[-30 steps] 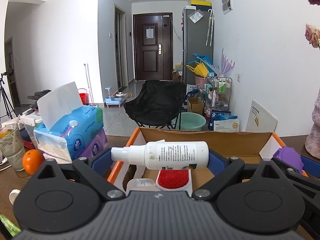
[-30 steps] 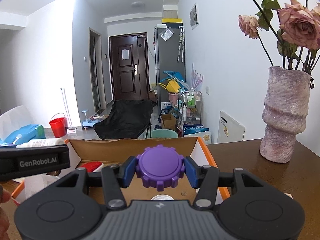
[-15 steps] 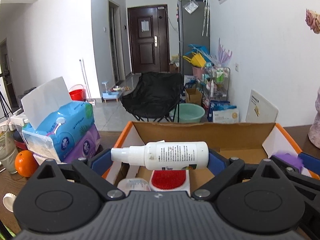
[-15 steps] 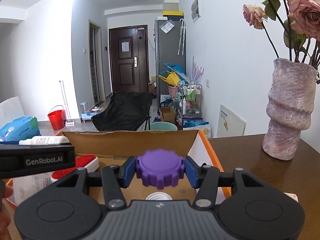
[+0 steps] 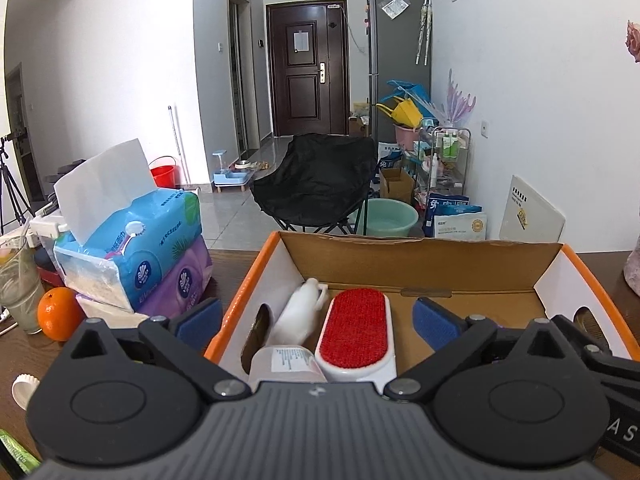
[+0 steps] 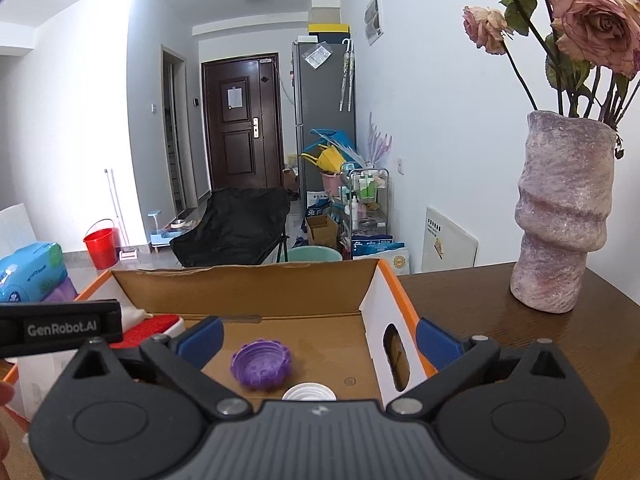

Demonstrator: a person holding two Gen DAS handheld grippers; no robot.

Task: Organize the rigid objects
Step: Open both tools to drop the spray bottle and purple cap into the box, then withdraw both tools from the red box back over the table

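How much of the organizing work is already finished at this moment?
Done: the spray bottle, red brush, purple cap and a white cap lie in the cardboard box. In hand: nothing; left gripper and right gripper are opening, empty. Left: perhaps the small white cap outside.

bottle (image 5: 298, 320) left of brush (image 5: 354, 332), in box (image 5: 420, 268)

Dark wooden table (image 6: 500, 332), cardboard box (image 5: 420, 258), vase (image 6: 560, 216), tissue packs (image 5: 160, 248), orange (image 5: 58, 312)
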